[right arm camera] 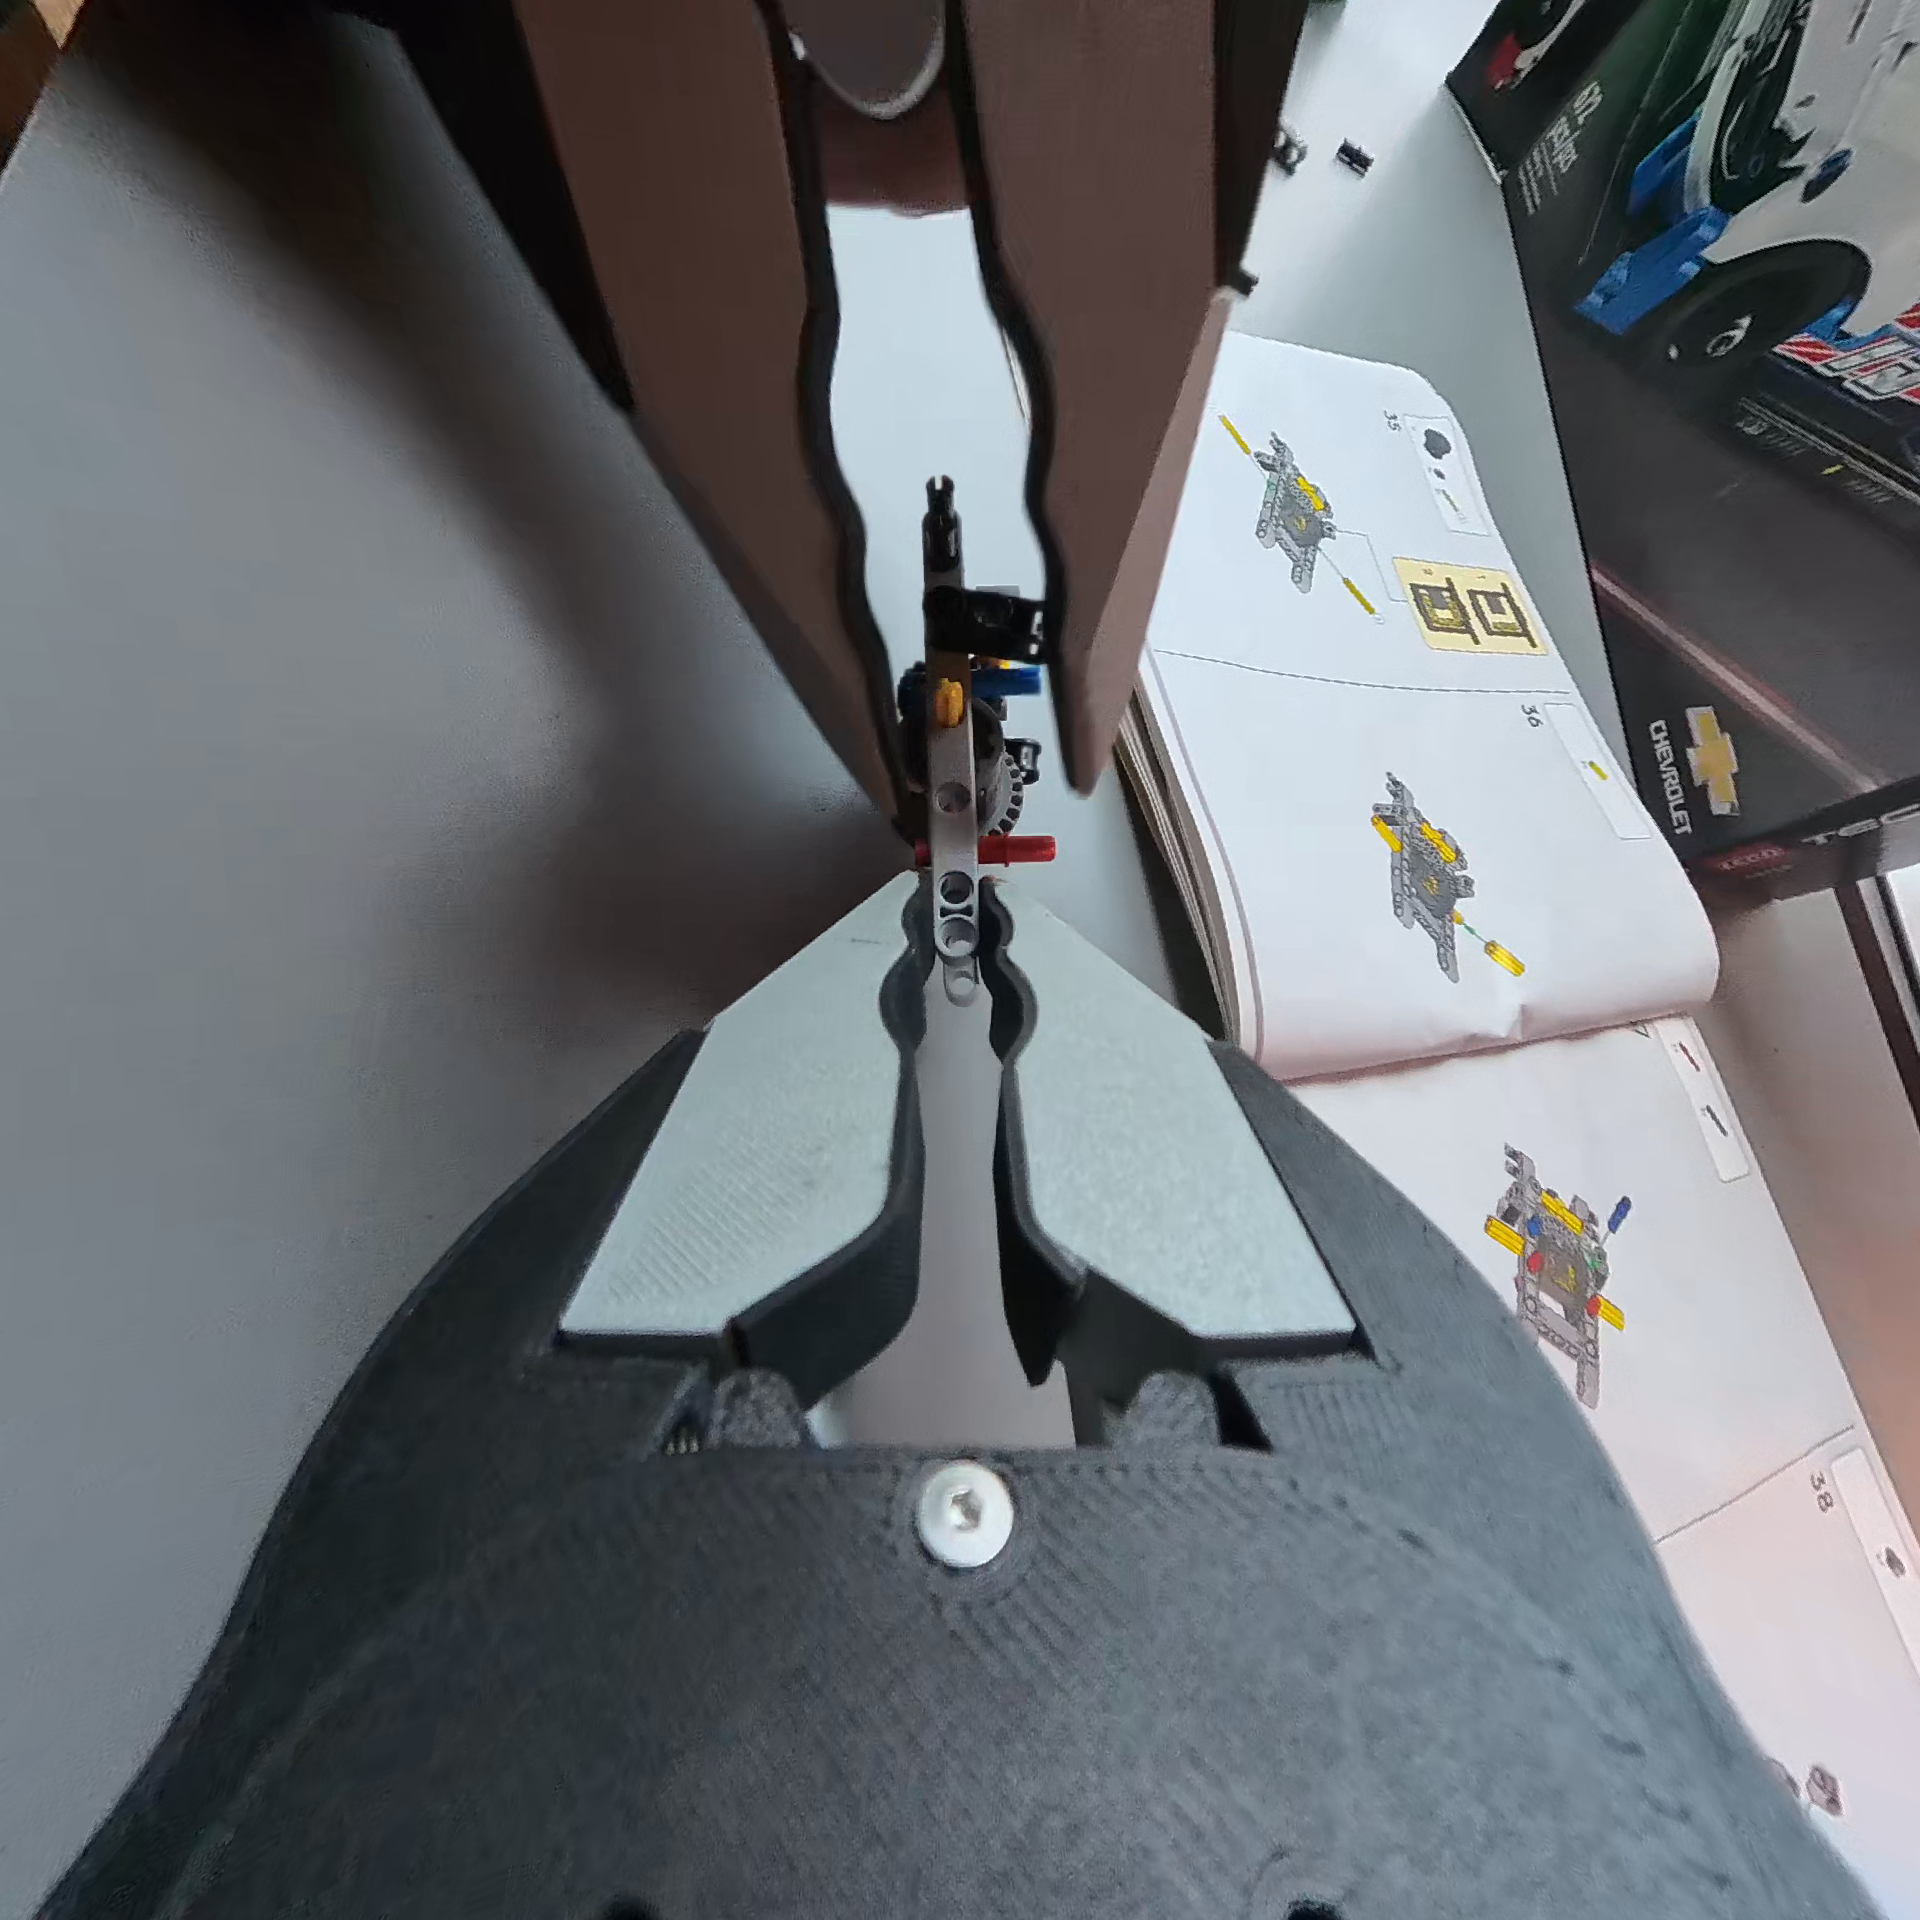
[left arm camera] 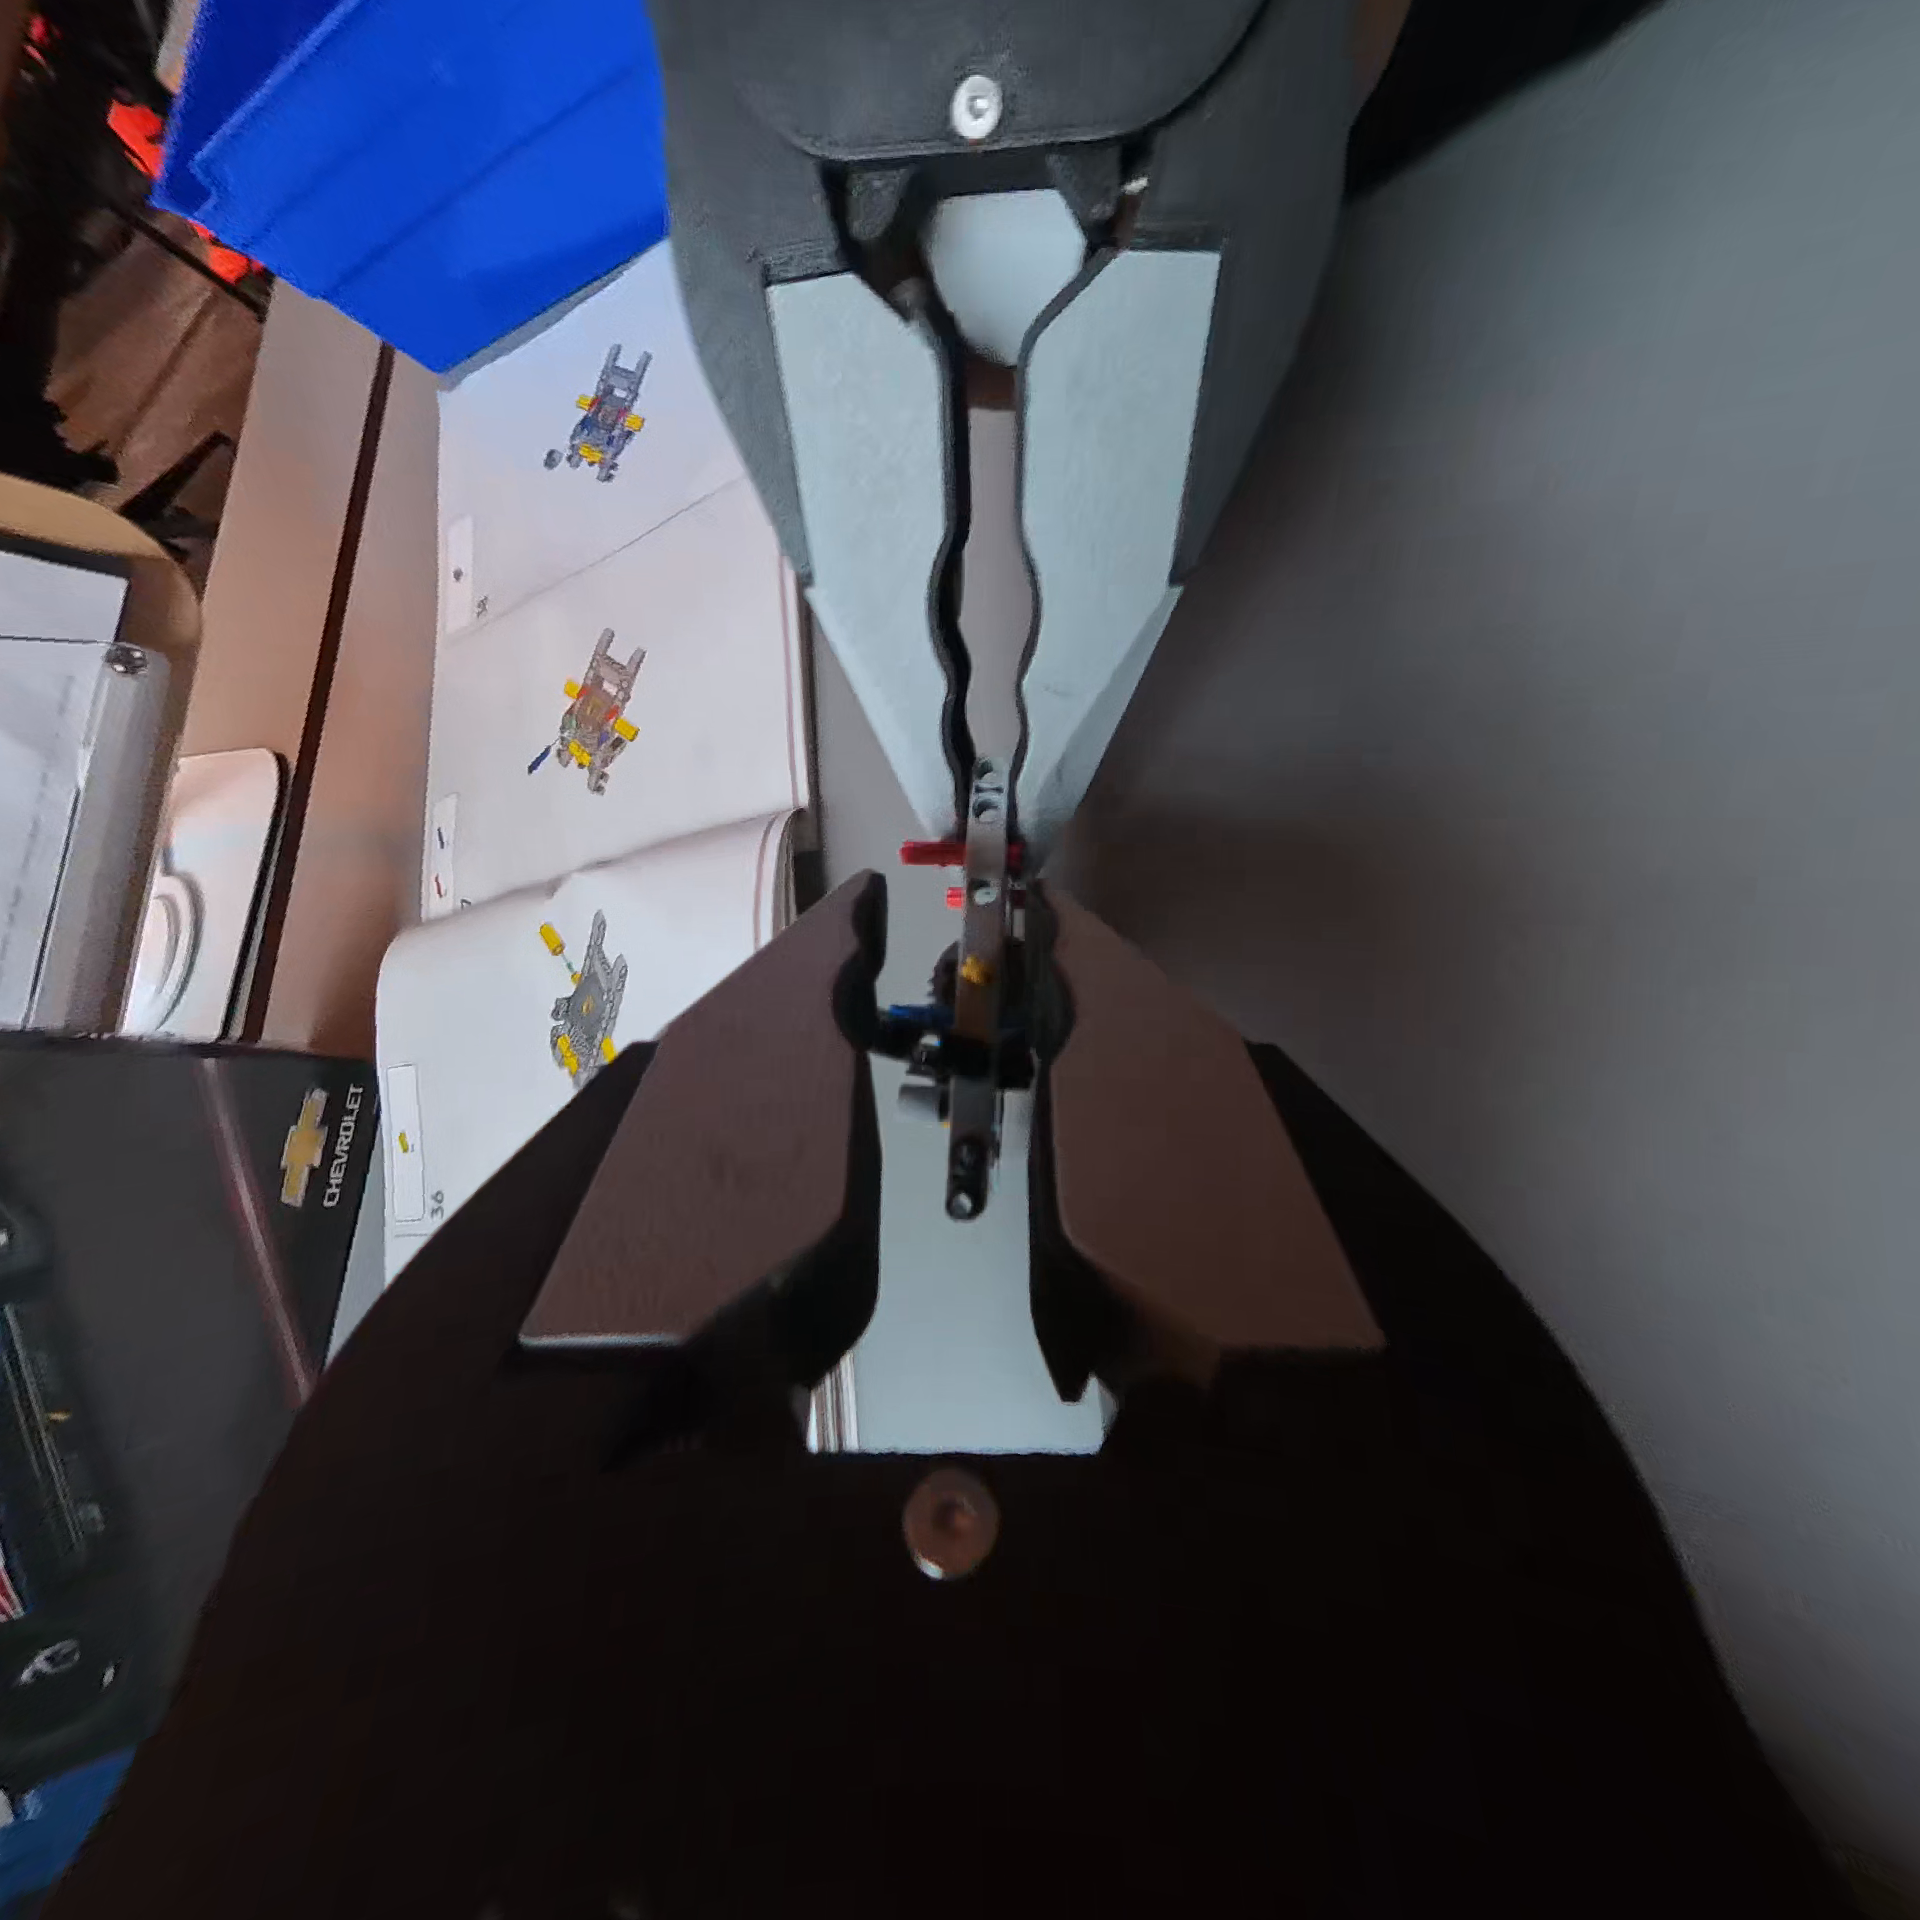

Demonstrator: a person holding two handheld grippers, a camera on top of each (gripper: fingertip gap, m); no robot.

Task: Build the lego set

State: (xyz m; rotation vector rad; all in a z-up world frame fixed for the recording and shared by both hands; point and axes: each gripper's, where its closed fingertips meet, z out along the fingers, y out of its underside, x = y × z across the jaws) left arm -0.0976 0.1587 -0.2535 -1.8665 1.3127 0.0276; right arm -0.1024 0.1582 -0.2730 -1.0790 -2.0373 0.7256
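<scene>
Left gripper (left arm camera: 961, 935): brown fingers narrow, clamping dark end of lego assembly (left arm camera: 982, 997). Right gripper (right arm camera: 956, 914): grey fingers pinching grey beam end. Risk: opposed pull or twist pops red pin (right arm camera: 1013, 850), assembly drops to counter (right arm camera: 260, 727).

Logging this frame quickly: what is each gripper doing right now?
Left gripper: shut on the dark end of the slim grey-and-black lego assembly.
Right gripper: shut on its light grey end.
</scene>
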